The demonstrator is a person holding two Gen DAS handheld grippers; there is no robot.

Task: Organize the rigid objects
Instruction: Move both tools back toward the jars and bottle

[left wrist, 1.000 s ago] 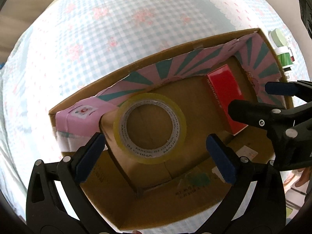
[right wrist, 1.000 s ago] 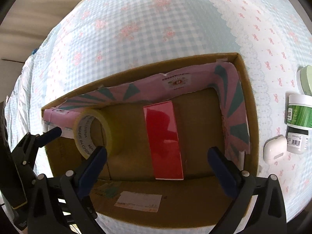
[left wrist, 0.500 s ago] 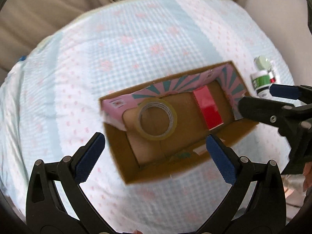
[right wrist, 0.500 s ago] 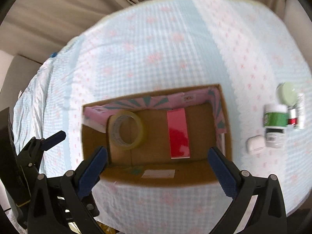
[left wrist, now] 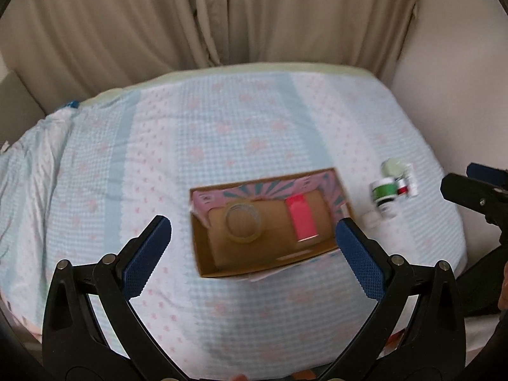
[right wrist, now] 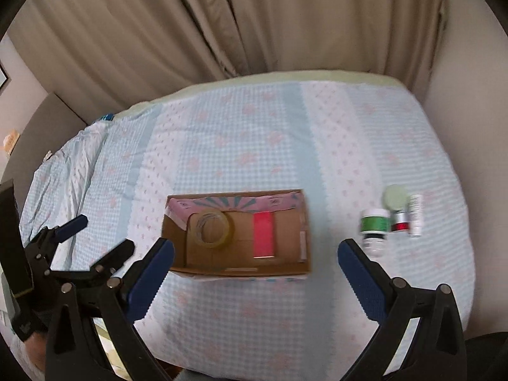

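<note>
Now both my tools have pulled well back from where they were a second ago: then the wrist cameras sat close over the open brown cardboard box (right wrist: 236, 265) with its pink and teal striped lining, and now that box looks small in the middle of the pale blue checked bedspread (right wrist: 254, 146), with beige curtains (right wrist: 254, 22) filling the background. My left gripper (left wrist: 254, 254) is spread wide and carries nothing; my right gripper (right wrist: 255, 277) is likewise wide apart and empty, and neither touches anything.

Inside the box the clear yellowish roll of packing tape (right wrist: 211, 228) lies at the left end and the flat red rectangular packet (right wrist: 263, 235) lies to its right, apart from the roll, just as both lay a second ago. I take that to mean those two are stowed.

Out on the bedspread, well to the right of the box, a small cluster remains: a white jar with a green label (right wrist: 374, 224), a round pale green lid (right wrist: 394, 197), a white tube (right wrist: 416, 219) and something small with red on it that is too blurred to name. I judge those come next, and the right tool is nearer them.
</note>
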